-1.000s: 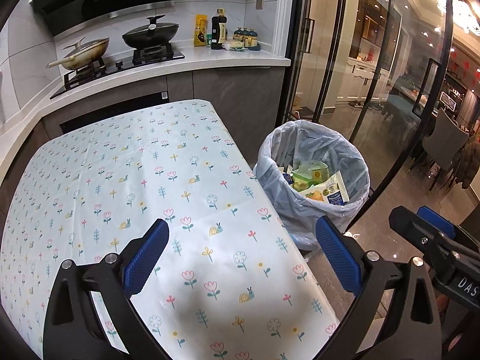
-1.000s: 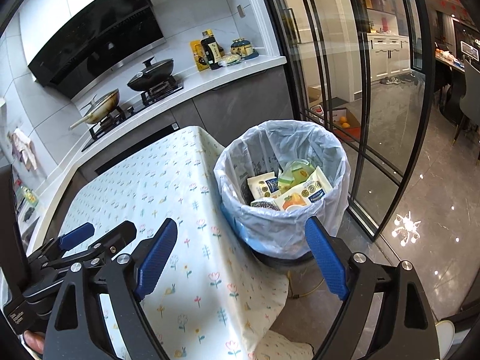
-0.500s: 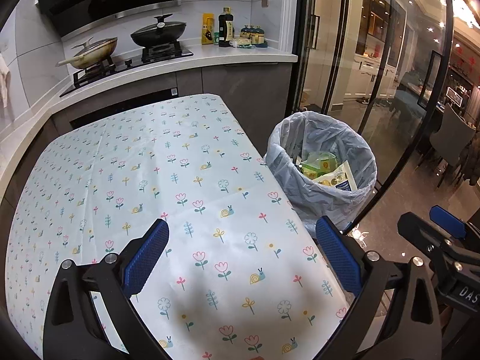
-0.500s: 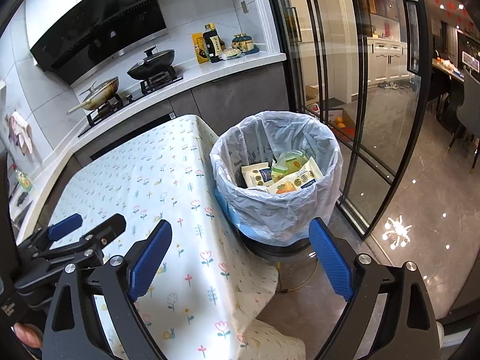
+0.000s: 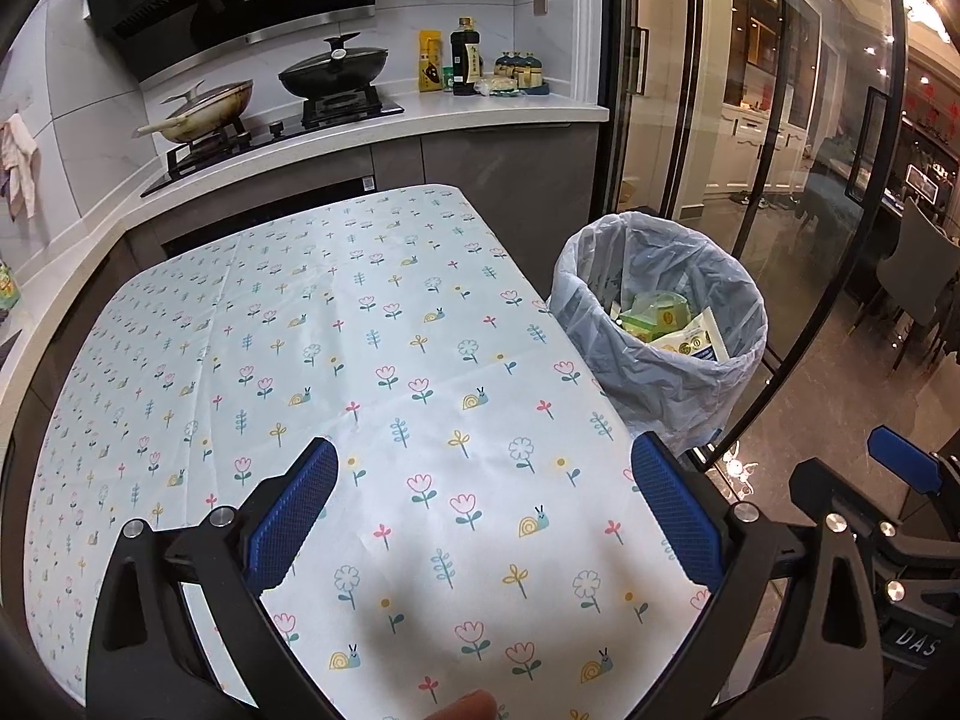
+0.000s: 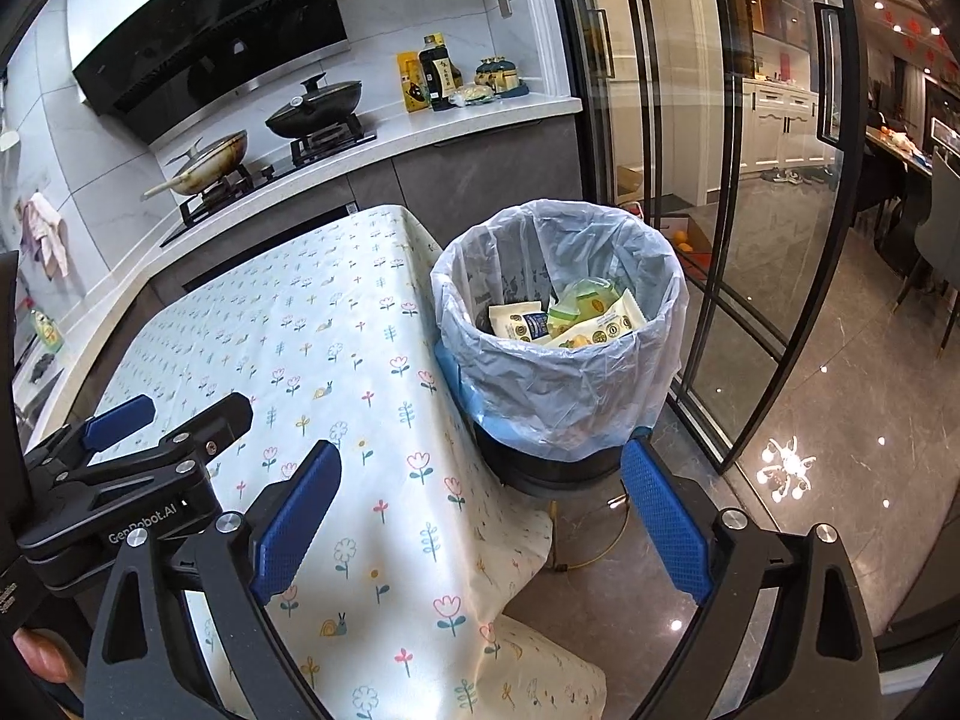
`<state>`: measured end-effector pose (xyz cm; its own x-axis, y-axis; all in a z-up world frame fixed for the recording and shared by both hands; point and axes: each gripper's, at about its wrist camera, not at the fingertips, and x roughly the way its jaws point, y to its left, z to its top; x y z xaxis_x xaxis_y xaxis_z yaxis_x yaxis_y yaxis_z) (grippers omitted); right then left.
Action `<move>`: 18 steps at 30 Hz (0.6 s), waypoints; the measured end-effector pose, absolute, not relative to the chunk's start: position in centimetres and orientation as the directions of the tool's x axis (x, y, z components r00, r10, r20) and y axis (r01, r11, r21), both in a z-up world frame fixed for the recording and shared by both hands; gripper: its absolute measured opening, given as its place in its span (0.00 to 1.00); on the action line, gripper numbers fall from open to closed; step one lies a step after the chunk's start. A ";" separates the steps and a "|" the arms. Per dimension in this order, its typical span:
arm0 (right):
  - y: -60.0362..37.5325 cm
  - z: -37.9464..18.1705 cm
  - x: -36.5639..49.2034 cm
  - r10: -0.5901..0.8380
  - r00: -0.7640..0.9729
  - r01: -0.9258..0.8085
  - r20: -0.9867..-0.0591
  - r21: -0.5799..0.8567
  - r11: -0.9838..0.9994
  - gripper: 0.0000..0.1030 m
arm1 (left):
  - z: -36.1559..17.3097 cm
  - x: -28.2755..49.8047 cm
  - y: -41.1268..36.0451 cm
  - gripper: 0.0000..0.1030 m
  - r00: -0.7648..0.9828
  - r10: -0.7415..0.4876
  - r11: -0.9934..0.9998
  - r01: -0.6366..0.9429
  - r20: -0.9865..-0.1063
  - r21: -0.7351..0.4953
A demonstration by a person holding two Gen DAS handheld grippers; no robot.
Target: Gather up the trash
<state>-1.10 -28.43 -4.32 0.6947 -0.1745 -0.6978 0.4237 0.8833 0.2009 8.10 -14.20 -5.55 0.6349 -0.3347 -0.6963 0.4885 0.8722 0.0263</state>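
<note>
Here my table (image 5: 372,324) fills most of the view, covered in a flowered cloth. Just off its right edge stands the bin (image 6: 558,300), lined with a pale bag, touching the hanging cloth. Inside it lie the wrappers (image 6: 576,318), yellow, green and white. My left gripper (image 5: 480,516) hangs over the cloth, jaws spread wide, gripping nothing. My right gripper (image 6: 480,516) points toward the bin, also spread and empty.
</note>
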 end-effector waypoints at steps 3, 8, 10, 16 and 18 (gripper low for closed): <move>-28.1 -4.3 -1.2 -0.173 0.694 0.416 -0.699 0.193 0.888 0.88 | -5.7 7.8 -14.1 0.91 0.635 -0.327 0.874 0.485 -0.700 0.032; -27.4 -4.2 -1.4 -0.167 0.698 0.401 -0.696 0.188 0.897 0.88 | -5.9 7.5 -13.9 0.91 0.634 -0.318 0.877 0.480 -0.705 0.035; -27.2 -4.3 -1.4 -0.166 0.696 0.396 -0.698 0.181 0.900 0.88 | -5.9 7.4 -13.7 0.91 0.636 -0.314 0.879 0.476 -0.705 0.037; -26.8 -4.5 -1.5 -0.157 0.696 0.387 -0.701 0.182 0.904 0.88 | -6.1 7.0 -13.5 0.91 0.645 -0.303 0.886 0.462 -0.701 0.043; -26.9 -4.6 -1.7 -0.156 0.695 0.386 -0.702 0.182 0.904 0.88 | -6.2 6.9 -13.6 0.91 0.641 -0.303 0.886 0.462 -0.705 0.040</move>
